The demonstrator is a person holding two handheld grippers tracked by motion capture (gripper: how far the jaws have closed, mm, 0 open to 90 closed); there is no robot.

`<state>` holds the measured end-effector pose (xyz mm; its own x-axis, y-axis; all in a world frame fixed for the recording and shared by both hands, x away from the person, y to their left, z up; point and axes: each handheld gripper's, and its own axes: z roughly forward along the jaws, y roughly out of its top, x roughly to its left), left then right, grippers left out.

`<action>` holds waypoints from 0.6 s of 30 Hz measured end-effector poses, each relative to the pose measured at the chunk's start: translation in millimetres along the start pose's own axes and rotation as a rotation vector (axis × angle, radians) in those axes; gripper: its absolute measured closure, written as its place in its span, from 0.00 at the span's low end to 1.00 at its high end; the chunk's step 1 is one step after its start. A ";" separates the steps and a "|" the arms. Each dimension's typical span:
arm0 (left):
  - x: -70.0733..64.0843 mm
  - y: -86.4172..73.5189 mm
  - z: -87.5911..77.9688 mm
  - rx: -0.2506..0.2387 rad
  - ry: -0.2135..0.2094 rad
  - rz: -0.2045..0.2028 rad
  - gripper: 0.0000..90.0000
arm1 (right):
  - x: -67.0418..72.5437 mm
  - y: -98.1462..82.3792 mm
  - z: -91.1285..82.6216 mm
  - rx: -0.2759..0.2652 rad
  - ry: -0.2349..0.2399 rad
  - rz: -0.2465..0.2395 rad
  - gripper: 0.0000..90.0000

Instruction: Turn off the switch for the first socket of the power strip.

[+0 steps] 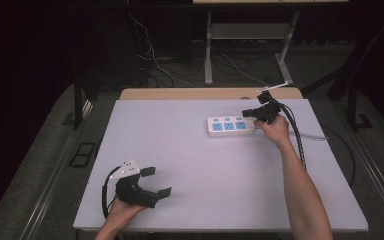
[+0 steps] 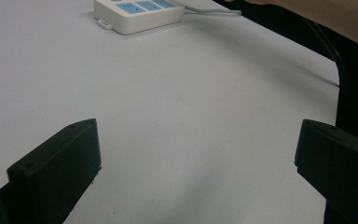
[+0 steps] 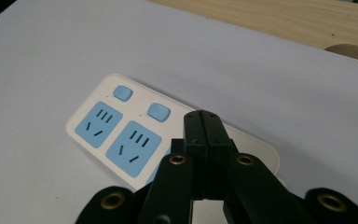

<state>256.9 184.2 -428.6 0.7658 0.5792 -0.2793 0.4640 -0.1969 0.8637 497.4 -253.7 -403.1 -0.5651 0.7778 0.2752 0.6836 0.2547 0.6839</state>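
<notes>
The right tool (image 3: pixel 204 122) has its jaws pressed together with nothing between them, the tips over the white power strip (image 1: pixel 230 125) at its cable end; whether they touch it cannot be told. The strip lies at about one o'clock on the desk (image 1: pixel 205 165). The left tool (image 1: pixel 159 181) rests at seven o'clock, jaws spread wide over bare desk. The right gripper view shows blue sockets and rocker switches (image 3: pixel 122 92); no writing is readable.

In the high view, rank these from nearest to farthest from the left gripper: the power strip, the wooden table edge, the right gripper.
1. Power strip, mid-table, right of centre.
2. Right gripper, jaws shut, at the strip's right end.
3. Wooden table edge, along the far side.

The left gripper sits open at the near left.
</notes>
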 end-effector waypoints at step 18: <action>0.0 0.4 -0.9 -0.010 -0.001 -0.002 0.00 | 12.5 4.7 -42.5 -0.035 0.002 -0.008 1.00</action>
<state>256.7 184.8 -428.0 0.7652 0.5791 -0.2811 0.4608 -0.1878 0.8674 473.9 -267.2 -367.7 -0.5717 0.7745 0.2708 0.6625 0.2412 0.7091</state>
